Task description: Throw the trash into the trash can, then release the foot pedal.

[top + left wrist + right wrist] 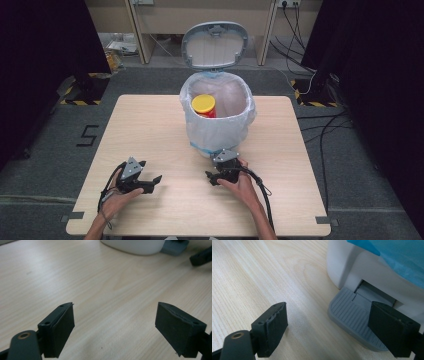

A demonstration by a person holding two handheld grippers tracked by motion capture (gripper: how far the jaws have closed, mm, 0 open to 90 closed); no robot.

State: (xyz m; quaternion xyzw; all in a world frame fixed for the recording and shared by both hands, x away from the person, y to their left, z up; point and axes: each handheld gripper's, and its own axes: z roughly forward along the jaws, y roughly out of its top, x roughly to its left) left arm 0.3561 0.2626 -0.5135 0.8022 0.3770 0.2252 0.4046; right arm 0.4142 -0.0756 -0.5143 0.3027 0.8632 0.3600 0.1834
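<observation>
Small pedal bin (218, 131) stood at the middle of the table (150, 125), lid (215, 44) tipped up and back, lined with a thin plastic bag (200, 127); a yellow-capped jar (204, 105) lay inside.

Right gripper (215, 176) sat just in front of the bin's base, jaws apart and empty. In the right gripper view the grey ribbed pedal (348, 315) lay directly ahead and slightly right of the gap between the jaws, close to the right jaw; contact could not be judged. Pedal's long axis ran out from the bin wall toward the gripper.

Left gripper (152, 181) was well left of the bin, low over bare wood, jaws wide, holding nothing.

Judgement: right hand was plainly nearer the pedal; any pedal move falls to it.
</observation>
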